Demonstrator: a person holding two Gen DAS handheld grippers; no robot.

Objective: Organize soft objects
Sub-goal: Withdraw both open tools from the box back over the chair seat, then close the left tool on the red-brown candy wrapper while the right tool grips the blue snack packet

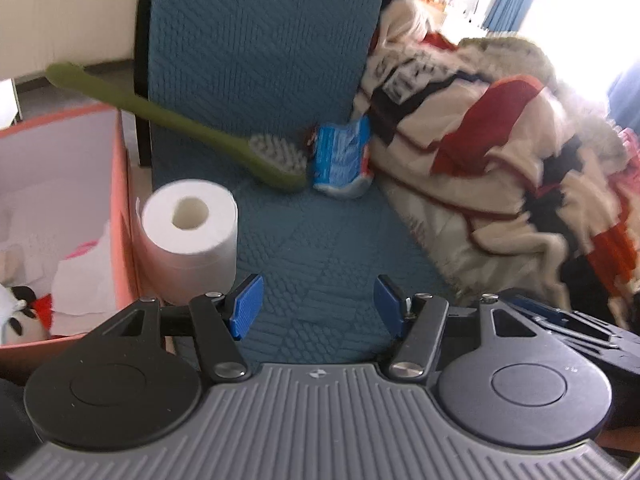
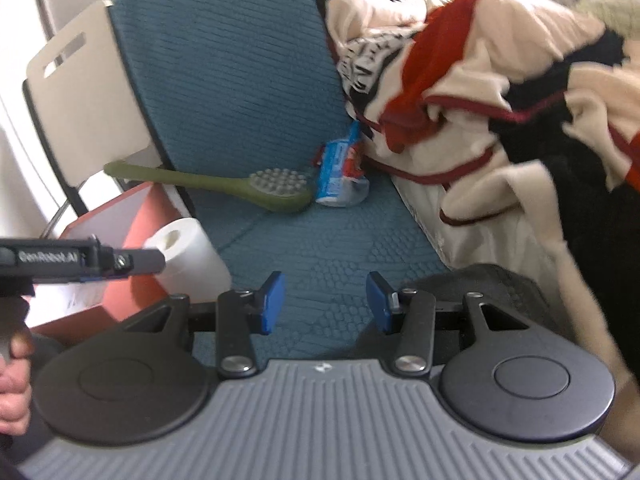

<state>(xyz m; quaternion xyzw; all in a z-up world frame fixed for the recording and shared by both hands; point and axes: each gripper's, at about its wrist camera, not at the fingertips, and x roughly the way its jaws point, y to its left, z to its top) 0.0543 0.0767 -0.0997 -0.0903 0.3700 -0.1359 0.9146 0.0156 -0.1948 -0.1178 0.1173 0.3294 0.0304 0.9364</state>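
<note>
Hovering over the blue quilted seat cover (image 1: 316,248), the left gripper (image 1: 318,306) has its blue pads spread apart with nothing between them; the right gripper (image 2: 326,304) is likewise spread and empty above the same cover.

Just ahead and to the left of the left gripper stands a toilet paper roll (image 1: 189,236), upright on its end at the seat's edge, touching the wall of the orange bin (image 1: 122,216). It is probably light and squashy: a pinch across the outer sides should hold, though a hard squeeze would dent it, and loose sheets may slip.

Further out, against the backrest, lies a green brush (image 1: 172,128) with a stiff-looking handle and, touching its head, a crumpled blue packet (image 1: 340,158), likely thin, crinkly and slick; its bunched middle looks like the best place to pinch.

To the right, a red, cream and black blanket (image 1: 500,168) is heaped on the seat. It looks limp and bulky and would sag from any single hold; a thick fold near its edge suits best.

Inside the bin lie white cloth and a plush toy (image 1: 20,312).
</note>
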